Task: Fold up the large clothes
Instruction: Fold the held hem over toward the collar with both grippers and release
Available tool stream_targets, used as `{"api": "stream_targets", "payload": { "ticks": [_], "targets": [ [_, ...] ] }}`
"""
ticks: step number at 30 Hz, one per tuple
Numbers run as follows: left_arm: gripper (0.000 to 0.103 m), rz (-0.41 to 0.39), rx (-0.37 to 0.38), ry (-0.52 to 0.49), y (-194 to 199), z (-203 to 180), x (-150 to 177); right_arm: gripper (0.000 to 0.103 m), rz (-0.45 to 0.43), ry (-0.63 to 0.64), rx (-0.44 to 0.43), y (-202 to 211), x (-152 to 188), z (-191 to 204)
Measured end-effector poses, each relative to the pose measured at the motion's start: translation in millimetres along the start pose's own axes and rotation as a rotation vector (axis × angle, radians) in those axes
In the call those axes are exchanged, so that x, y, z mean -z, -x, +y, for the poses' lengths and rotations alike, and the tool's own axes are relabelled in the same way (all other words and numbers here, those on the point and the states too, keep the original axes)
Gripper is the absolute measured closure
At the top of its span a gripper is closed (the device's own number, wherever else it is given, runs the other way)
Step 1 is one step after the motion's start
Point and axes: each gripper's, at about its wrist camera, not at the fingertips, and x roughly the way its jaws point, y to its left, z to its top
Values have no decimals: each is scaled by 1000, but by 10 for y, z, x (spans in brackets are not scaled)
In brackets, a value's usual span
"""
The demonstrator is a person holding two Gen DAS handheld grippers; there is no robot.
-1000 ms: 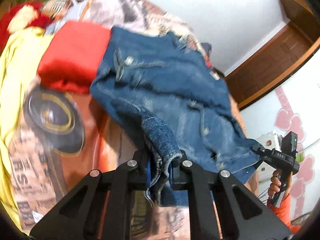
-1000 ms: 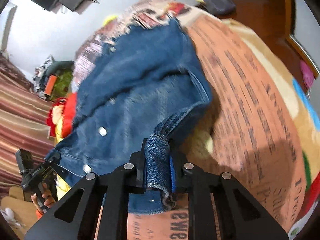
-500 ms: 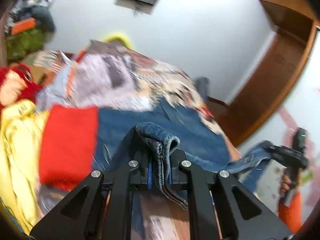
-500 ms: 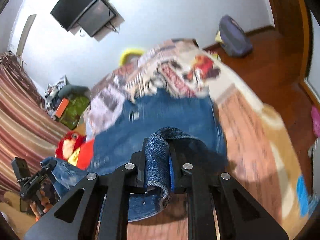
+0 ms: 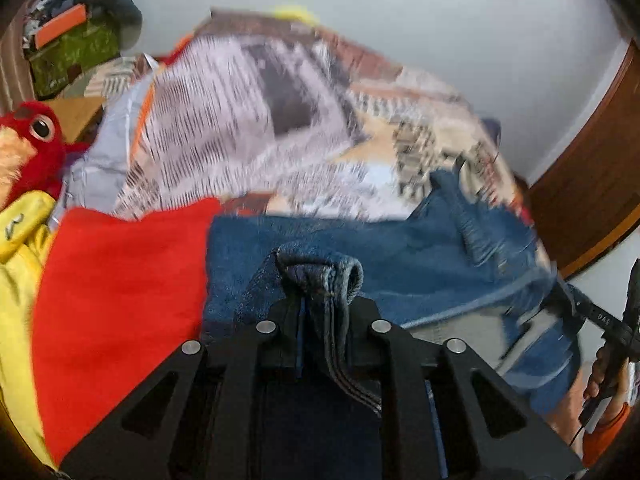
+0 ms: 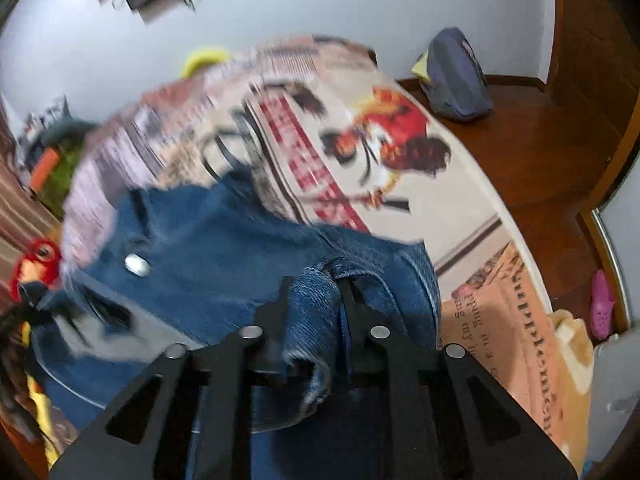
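I am holding the denim jacket by two bunched parts of its edge. The jaws of my left gripper are clamped on one thick roll of denim, and those of my right gripper are clamped on another. The rest of the jacket is lying spread on the bed, over its printed cover, with a snap button facing up.

I am judging the fold as only begun: both grips are made, but no edge has yet been laid over, and the jacket is showing no tidy crease. Carrying the held edge across, flattening it and the later folds are all remaining.

Much is blurring in both views, so I am not making out which hem or sleeve each gripper has. A folded red garment is lying just beside the jacket, and the jacket's near part is hiding behind my grippers.
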Motion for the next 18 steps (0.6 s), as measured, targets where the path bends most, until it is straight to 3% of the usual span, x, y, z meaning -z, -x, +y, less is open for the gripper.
{"api": "stream_targets", "payload": {
  "ticks": [2, 3, 6, 9, 12, 16, 18],
  "targets": [
    [83, 52, -18, -35, -189, -5, 55, 74, 8, -12, 4, -18, 48, -38],
    [82, 62, -26, -49, -226, -18, 79, 64, 9, -8, 22, 4, 60, -34],
    [81, 73, -59, -77, -204, -92, 105, 56, -4, 29, 74, 136, 32, 33],
    [73, 77, -89, -102, -28, -187, 66, 54, -61, 61, 129, 438, 31, 84],
    [61, 35, -62, -115, 232, -244, 42, 54, -100, 78, 102, 648, 52, 91],
    [50, -27, -13, -138, 618, -348, 59, 54, -107, 109, -1, 971, 215, 176],
    [39, -78, -26, -144, 811, -384, 105, 54, -101, 128, -31, 1045, 298, 260]
  ]
}}
